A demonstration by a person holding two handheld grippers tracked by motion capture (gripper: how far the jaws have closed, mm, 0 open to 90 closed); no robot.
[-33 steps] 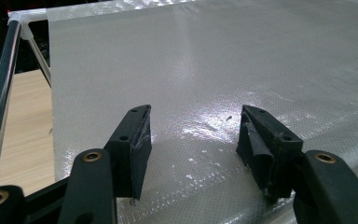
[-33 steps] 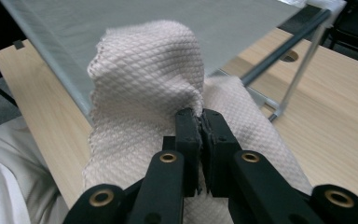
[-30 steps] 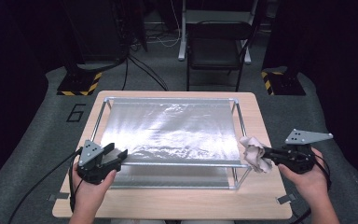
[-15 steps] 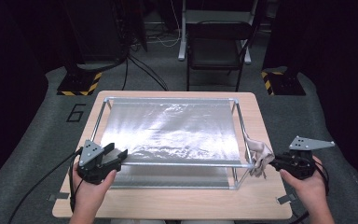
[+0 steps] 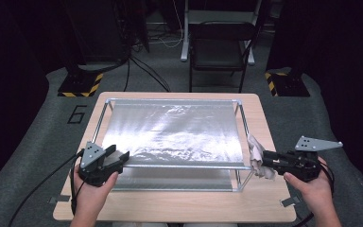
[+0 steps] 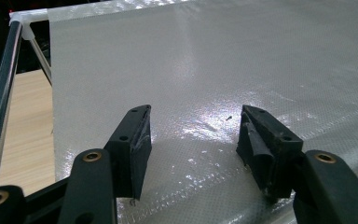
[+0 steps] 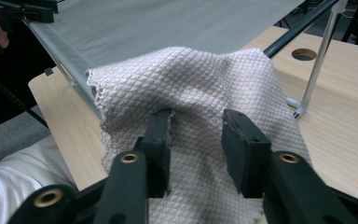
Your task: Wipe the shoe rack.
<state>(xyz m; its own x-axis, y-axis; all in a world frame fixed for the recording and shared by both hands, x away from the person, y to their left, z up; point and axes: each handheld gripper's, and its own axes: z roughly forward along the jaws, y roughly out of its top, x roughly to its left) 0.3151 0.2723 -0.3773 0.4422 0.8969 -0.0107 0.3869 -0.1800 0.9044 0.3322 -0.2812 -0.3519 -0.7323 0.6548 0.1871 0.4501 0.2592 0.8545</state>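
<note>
Table [image 5: 179, 208]: cloth [image 5: 257, 158] draped on frame [image 5: 238, 109] rt corner

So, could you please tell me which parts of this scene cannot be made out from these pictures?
- Cloth, right gripper view: its lower part runs off the bottom edge behind the right gripper; contact with the pads is unclear.
- Tabletop under the frame, high view: veiled by the shiny sheet.
- Left gripper, left gripper view: whether it touches the sheet cannot be told.
</note>
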